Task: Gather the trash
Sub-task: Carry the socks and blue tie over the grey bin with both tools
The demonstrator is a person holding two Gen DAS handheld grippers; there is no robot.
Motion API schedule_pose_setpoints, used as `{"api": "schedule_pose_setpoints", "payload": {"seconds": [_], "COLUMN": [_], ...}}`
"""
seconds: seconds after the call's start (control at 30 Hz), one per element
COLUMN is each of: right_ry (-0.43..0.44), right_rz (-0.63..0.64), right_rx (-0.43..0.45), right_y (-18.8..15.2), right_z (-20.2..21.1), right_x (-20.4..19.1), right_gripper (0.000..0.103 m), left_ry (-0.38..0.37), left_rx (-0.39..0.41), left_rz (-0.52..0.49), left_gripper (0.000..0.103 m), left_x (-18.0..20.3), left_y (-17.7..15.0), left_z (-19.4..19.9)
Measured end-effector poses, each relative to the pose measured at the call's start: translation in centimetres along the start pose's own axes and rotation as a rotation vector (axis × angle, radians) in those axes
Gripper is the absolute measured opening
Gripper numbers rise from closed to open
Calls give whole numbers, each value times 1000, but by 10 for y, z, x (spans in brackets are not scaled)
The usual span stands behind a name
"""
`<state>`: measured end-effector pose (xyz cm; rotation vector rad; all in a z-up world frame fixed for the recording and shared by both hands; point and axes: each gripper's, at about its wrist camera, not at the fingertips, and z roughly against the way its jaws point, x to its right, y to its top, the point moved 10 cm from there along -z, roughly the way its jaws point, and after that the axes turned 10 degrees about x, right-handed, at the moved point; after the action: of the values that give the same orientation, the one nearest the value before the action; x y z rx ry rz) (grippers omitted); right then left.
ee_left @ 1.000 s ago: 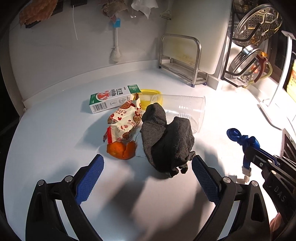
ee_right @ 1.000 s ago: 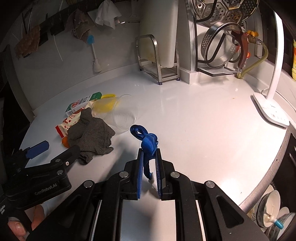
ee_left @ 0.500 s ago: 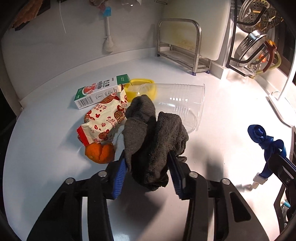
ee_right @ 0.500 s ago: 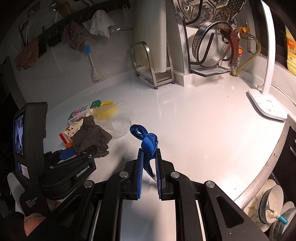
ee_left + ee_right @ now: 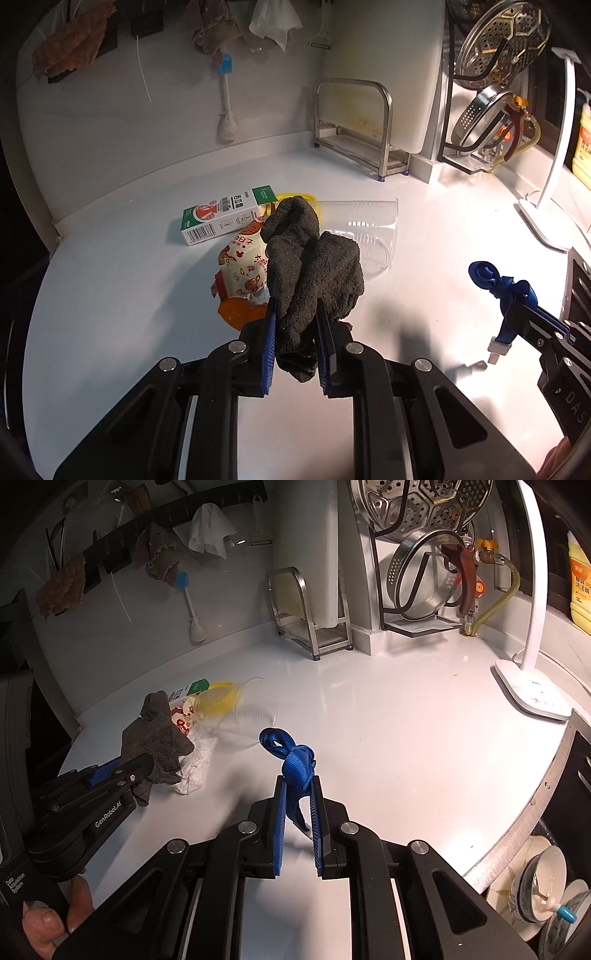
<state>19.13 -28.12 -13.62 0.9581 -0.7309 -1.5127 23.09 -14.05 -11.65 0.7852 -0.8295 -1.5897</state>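
My left gripper [image 5: 294,314] is shut on a dark grey sock [image 5: 310,266] and holds it above the white counter; the sock also shows in the right wrist view [image 5: 157,738]. Below it lie a red-and-white snack wrapper [image 5: 242,266], an orange peel [image 5: 240,314], a green-and-white carton [image 5: 221,218], a yellow lid [image 5: 295,197], a clear plastic cup [image 5: 365,232] on its side and a crumpled white tissue [image 5: 195,762]. My right gripper [image 5: 298,786] is shut on a knotted blue strap [image 5: 291,755], also seen from the left wrist [image 5: 498,284].
A steel rack [image 5: 354,129] and a white cutting board [image 5: 391,66] stand at the back. A pot rack with steamer trays [image 5: 424,554] and a white desk lamp [image 5: 532,686] are on the right. The counter's metal edge [image 5: 535,812] runs on the right, bowls [image 5: 535,893] below it.
My left gripper closed on the grey sock and lifted it off the trash pile. My right gripper kept hold of the blue strap and barely moved.
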Motion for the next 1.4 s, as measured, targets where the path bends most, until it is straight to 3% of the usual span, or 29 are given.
{"api": "schedule_pose_setpoints", "payload": {"seconds": [0.27,0.53,0.93,1.4], "right_ry": [-1,-13,-17,-53], "right_rz": [25,21,-5,-45], "right_rx": [35,31,11,-71], "right_y": [-7,-31,-97,-177], "right_z": [29,65,131,183], "right_x": [-15,-26,-43,-32], "right_gripper": [12,12,12,12], "left_ry": [-37,-70,-132,-209], "left_rx": [58,69,47,-52], "left_rz": [-10,-26,-77,-73], "left_gripper": [18,18,18,18], "left_x": [-7,-15,-10,20], "left_y": [7,-10,-73,-157], "left_z": [50,99,170,198]}}
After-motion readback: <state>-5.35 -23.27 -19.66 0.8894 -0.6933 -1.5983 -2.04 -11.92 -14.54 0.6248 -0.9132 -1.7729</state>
